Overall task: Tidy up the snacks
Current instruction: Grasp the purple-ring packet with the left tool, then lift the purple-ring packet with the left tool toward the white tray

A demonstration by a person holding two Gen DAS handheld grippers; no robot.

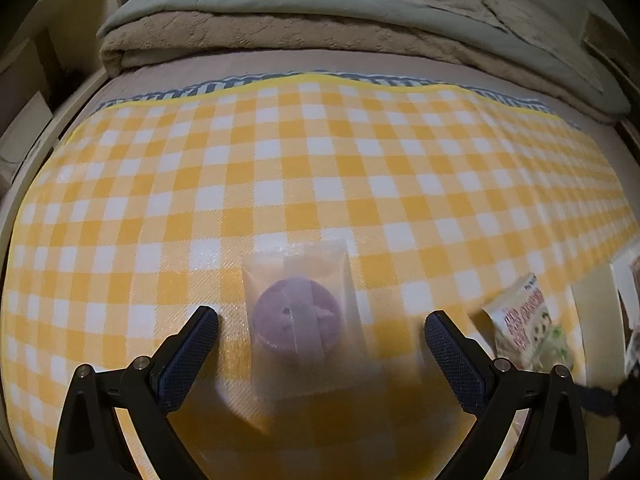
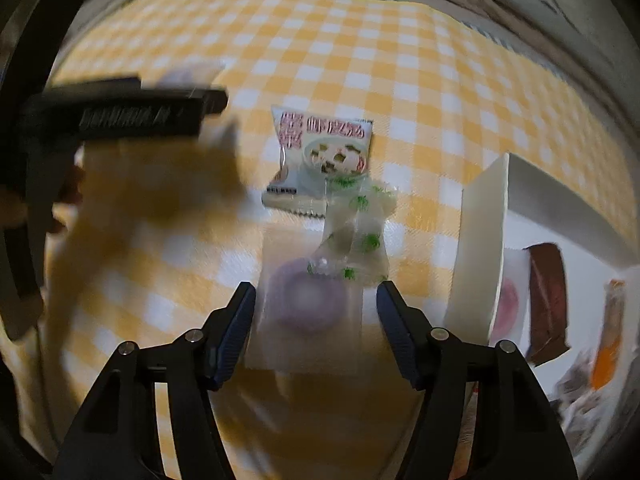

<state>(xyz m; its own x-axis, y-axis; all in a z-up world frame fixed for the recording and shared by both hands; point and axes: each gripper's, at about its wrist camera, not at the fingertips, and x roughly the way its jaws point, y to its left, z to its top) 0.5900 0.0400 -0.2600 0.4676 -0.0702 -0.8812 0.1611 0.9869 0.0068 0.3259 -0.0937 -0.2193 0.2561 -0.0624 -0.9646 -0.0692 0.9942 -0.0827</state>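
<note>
- My left hand-held gripper hangs open over a clear packet with a round purple pastry inside; the packet lies flat on the checked cloth, between the ribbed dark-blue pads without touching them.
- My right hand-held gripper stands part-open around a second clear packet holding a purple round; whether the pads press on it I cannot tell.
- On that packet's far end lies a crinkled clear wrapper with green spots, and beyond it a white sachet with red printing, too blurred to read.
- To the right stands a white box, with brown and orange packs inside.
- The cloth is yellow-and-white gingham, spread on a bed; folded beige blankets lie behind.
</note>
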